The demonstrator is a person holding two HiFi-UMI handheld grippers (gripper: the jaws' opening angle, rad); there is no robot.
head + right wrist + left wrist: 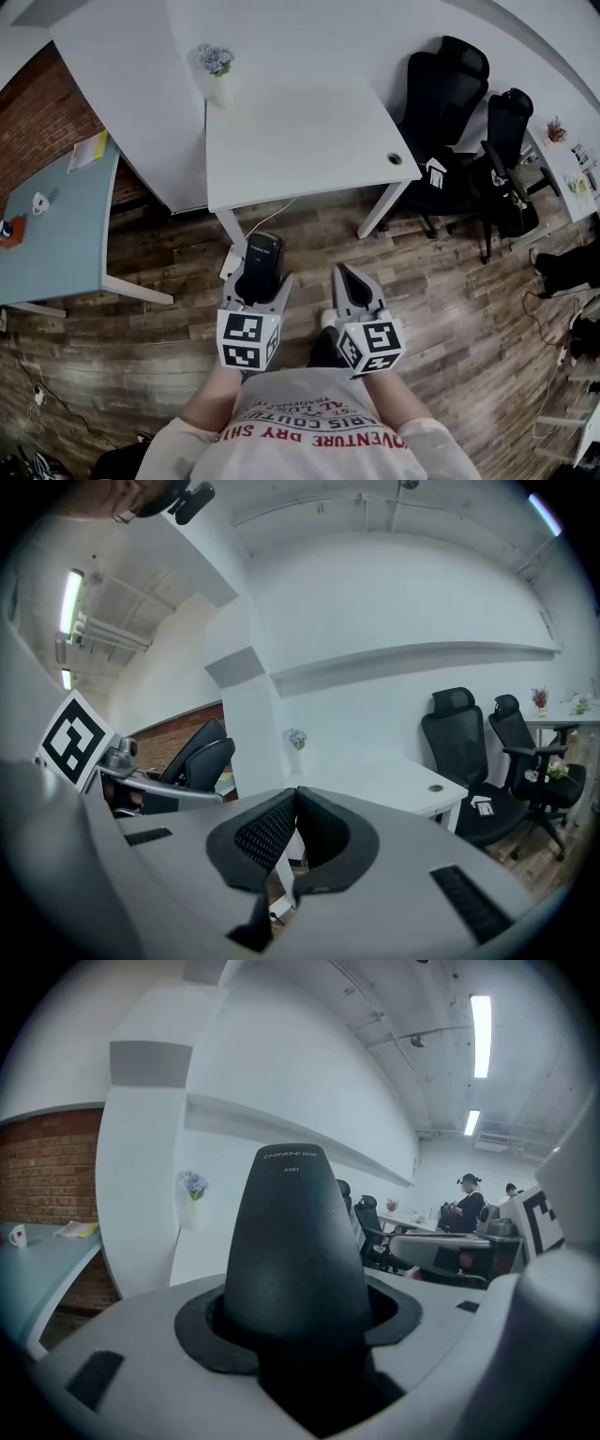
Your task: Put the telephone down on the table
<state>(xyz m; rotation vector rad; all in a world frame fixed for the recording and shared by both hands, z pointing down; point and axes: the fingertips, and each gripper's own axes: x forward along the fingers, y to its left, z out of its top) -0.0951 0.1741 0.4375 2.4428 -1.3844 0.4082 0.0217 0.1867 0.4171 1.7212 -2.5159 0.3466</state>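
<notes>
1. Two grippers are in play and only one is loaded. Your left gripper (257, 291) is clamped on the telephone (298, 1241), jaws wide around its body. The right gripper (294, 803) has its pads pressed together with nothing between them.
2. The telephone is not over the table (300, 122) yet. It hangs above the wooden floor (450, 300), just short of the table's near edge and towards its near-left corner. If you let go here, it drops to the floor.
3. Most of the handset sticks out forward past the jaws and you only have its rear end. It looks like smooth plastic. My guess is a quick swing or a tilt could let it slide or pivot in the grip.
4. Lift enough to clear the near edge. If you come in low, the handset's nose hits the edge first and could be levered out of the jaws.
5. A white cable (274, 210) hangs under the near edge close to your path. It could snag if you approach from below.
6. The middle of the table is bare, so land there. The flower vase (214, 64) stands at the far-left corner and would tip if you overreach. The cable hole (394, 158) at the near-right corner makes an uneven seat.
7. Don't release until the handset is lying flat on the top. If you open with it propped on one end, it may roll towards the edge.
8. The right gripper sits just beside the left. Keep it clear so it doesn't bump the handset.
</notes>
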